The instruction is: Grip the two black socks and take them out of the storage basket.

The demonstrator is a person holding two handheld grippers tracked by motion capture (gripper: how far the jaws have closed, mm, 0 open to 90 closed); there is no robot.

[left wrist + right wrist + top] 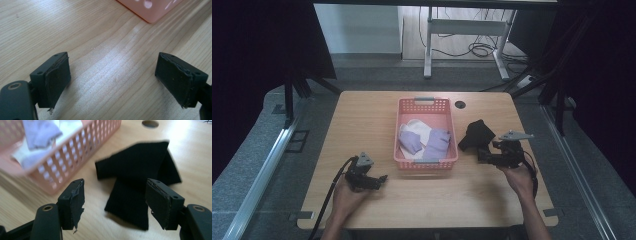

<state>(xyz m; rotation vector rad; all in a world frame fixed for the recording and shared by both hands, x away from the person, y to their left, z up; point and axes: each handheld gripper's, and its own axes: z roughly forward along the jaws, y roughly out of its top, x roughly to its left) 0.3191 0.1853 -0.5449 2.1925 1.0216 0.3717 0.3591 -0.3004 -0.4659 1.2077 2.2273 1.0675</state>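
— What carries everything?

— A light wooden rectangular surface (pixel 362 120) fills the middle of the high view, with a small round dark cable hole (pixel 460 104) near its far edge. Grey carpeted floor (pixel 247 170) surrounds it, metal rails run along the lower left and right of the frame, and dark curtains hang at both sides. At the top centre stands a white metal desk frame (pixel 464 27) with black cables coiled on the floor beside it.

— And on the surface?

— A pink perforated plastic basket (pixel 426 104) sits at centre, holding folded lilac and white cloths (pixel 422 137). Just right of it lies a black knitted fabric piece (pixel 474 134), flat on the wood and apart from the basket.

— The grippers?

— The left gripper (pixel 379 181), at the lower left of the high view, has its jaws spread wide over bare wood, gripping nothing. The right gripper (pixel 484 154), centre right, also has jaws parted, with the black fabric lying just ahead of them and between them in the right gripper view.
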